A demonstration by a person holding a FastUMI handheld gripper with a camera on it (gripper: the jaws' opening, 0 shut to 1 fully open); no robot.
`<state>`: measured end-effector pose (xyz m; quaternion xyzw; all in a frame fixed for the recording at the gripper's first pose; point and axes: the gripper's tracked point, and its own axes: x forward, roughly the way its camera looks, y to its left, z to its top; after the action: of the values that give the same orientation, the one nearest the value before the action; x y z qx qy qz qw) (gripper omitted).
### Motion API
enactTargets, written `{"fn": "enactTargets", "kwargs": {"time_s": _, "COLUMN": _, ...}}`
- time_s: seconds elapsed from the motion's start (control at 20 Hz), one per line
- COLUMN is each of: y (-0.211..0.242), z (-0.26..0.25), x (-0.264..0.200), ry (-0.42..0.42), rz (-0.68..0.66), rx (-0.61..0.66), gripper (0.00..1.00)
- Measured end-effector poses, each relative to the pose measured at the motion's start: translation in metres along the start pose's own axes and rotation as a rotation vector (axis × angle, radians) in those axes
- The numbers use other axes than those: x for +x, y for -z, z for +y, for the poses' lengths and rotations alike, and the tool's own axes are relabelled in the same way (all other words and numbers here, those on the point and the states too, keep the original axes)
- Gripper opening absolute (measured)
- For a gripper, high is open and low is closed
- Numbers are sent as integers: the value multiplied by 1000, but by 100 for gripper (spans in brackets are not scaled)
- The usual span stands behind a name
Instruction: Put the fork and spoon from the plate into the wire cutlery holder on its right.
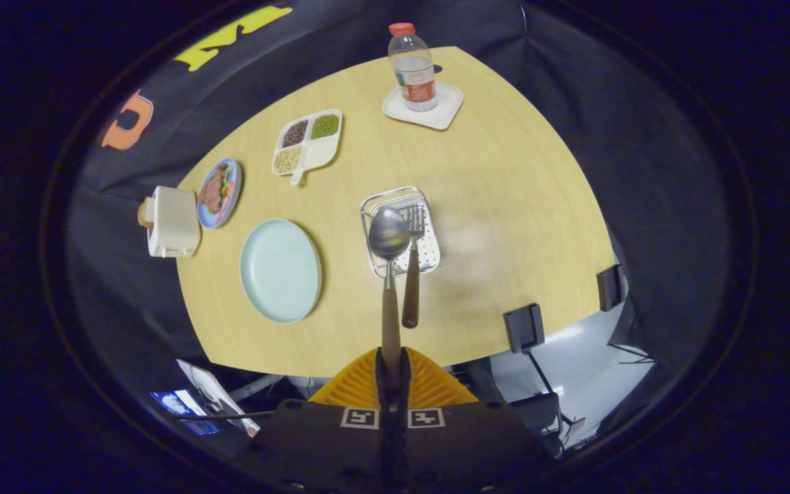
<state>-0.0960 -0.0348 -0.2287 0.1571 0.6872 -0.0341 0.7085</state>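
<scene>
Tongs (pixel 392 374) clamped on spoon (pixel 389 264) by its wooden handle, both fingers pressing it; the bowl end is held above the wire cutlery holder (pixel 429 257). Fork (pixel 412 271) already lies w/ tines in the holder, wooden handle sticking out over its near edge onto the desk (pixel 504 206). Pale green plate (pixel 279 271) sits left of the holder, bare. Far left: a divided tray w/ beans (pixel 307 143), a small blue dish w/ food (pixel 219 193), and a white toaster (pixel 172 221) at the desk's left edge. Far side: a water bottle (pixel 412 66) on a white coaster (pixel 424 107).
</scene>
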Motion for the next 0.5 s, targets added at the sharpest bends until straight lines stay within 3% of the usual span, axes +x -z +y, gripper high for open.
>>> {"fn": "enactTargets", "kwargs": {"time_s": 0.5, "y": -23, "z": 10, "x": 21, "ry": 13, "rz": 47, "rx": 86, "gripper": 2}}
